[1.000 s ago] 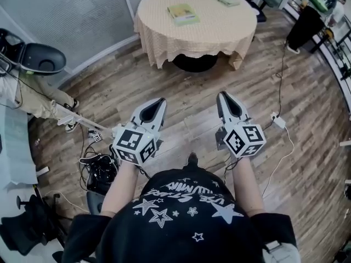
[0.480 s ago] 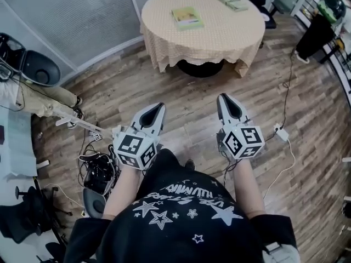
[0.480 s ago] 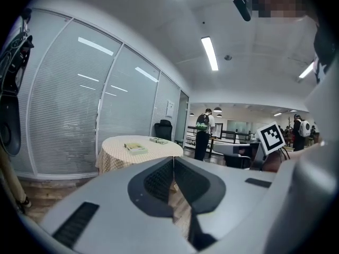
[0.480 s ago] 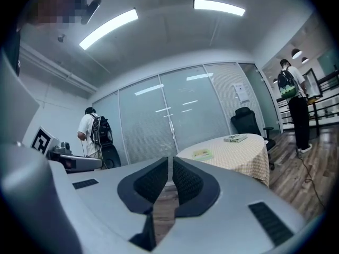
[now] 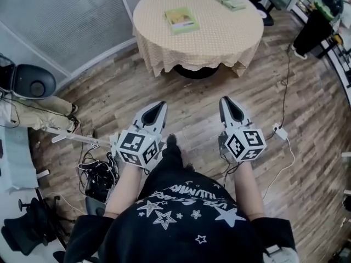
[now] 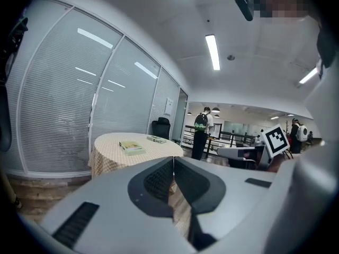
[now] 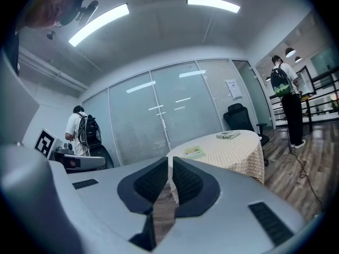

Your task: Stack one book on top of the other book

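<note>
Left gripper (image 5: pixel 158 104) and right gripper (image 5: pixel 227 101) neared the table (image 5: pixel 219 34), jaws closed, empty, green book (image 5: pixel 182 19) and far book (image 5: pixel 226 0) well ahead.

No legible text, shirt lettering (image 5: pixel 189 195) included.

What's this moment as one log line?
stage: books unstacked | left gripper: shut, empty | right gripper: shut, empty | green book, far book: apart on table

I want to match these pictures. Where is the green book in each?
Head view: green book, top centre, on the table.
Left gripper view: just left of centre.
Right gripper view: just right of centre.
Shared landmark: the round, clothed table.
</note>
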The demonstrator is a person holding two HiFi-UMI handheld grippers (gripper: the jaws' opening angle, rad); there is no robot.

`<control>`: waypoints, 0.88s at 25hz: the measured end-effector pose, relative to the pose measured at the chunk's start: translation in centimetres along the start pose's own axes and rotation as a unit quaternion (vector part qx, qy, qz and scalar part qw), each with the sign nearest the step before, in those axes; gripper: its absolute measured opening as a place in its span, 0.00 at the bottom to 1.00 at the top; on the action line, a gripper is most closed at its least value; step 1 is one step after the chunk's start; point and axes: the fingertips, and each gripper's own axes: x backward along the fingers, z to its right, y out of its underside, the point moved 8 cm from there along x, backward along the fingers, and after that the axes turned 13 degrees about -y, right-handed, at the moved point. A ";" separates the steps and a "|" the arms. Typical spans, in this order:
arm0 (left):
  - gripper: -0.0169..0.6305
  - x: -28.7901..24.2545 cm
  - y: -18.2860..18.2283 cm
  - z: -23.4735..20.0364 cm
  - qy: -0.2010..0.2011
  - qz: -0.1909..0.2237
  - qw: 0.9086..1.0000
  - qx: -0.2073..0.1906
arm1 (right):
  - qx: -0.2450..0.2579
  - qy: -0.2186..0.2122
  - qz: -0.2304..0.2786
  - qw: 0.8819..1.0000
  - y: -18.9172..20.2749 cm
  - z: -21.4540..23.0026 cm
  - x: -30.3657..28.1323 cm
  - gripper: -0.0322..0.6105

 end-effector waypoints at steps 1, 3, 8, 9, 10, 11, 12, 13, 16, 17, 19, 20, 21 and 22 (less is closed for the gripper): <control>0.04 -0.8 -0.2 -0.2 0.005 0.000 1.000 0.001 | 0.000 0.005 -0.001 1.000 -0.2 0.4 -0.3 0.11; 0.04 -2.3 -0.5 -0.8 0.011 -0.001 1.000 0.003 | 0.005 0.015 -0.007 1.000 -0.6 1.1 -1.4 0.11; 0.04 -6.0 -1.7 -3.2 0.019 -0.004 1.000 0.002 | 0.005 0.033 -0.006 0.999 -1.7 3.3 -5.4 0.11; 0.04 -6.6 -1.9 -3.8 0.019 -0.003 1.000 0.001 | 0.003 0.034 -0.005 0.999 -1.8 3.5 -6.3 0.11; 0.04 -7.2 -2.2 -4.3 0.019 -0.002 1.000 0.001 | 0.003 0.034 -0.005 0.999 -2.0 3.7 -7.2 0.11; 0.04 -7.8 -2.5 -4.9 0.019 -0.001 1.000 0.001 | 0.003 0.033 -0.006 0.999 -2.1 3.9 -8.1 0.11; 0.04 -8.3 -2.8 -5.5 0.019 0.000 1.000 -0.001 | 0.003 0.032 -0.006 0.999 -2.2 4.0 -9.1 0.11; 0.04 -9.0 -3.0 -6.1 0.020 0.000 1.000 -0.005 | 0.001 0.030 -0.006 1.000 -2.4 4.1 -10.0 0.11; 0.04 -10.8 -3.9 -7.5 0.024 0.003 1.000 -0.017 | -0.004 0.026 -0.005 1.000 -2.8 4.5 -12.4 0.11; 0.04 -11.3 -4.2 -7.9 0.026 0.004 1.000 -0.018 | -0.005 0.025 -0.007 1.000 -2.9 4.5 -13.2 0.11; 0.04 -12.2 -4.7 -9.0 0.028 0.006 0.999 -0.017 | -0.006 0.026 -0.009 1.000 -3.2 4.6 -14.6 0.11; 0.04 -12.6 -4.9 -9.6 0.029 0.007 0.999 -0.016 | -0.005 0.027 -0.009 1.000 -3.4 4.6 -15.3 0.11; 0.04 -13.0 -5.1 -10.1 0.030 0.008 0.999 -0.015 | -0.004 0.027 -0.009 1.000 -3.5 4.7 -15.9 0.11; 0.04 -13.5 -5.2 -10.6 0.031 0.008 0.999 -0.014 | -0.002 0.028 -0.009 1.000 -3.7 4.7 -16.5 0.11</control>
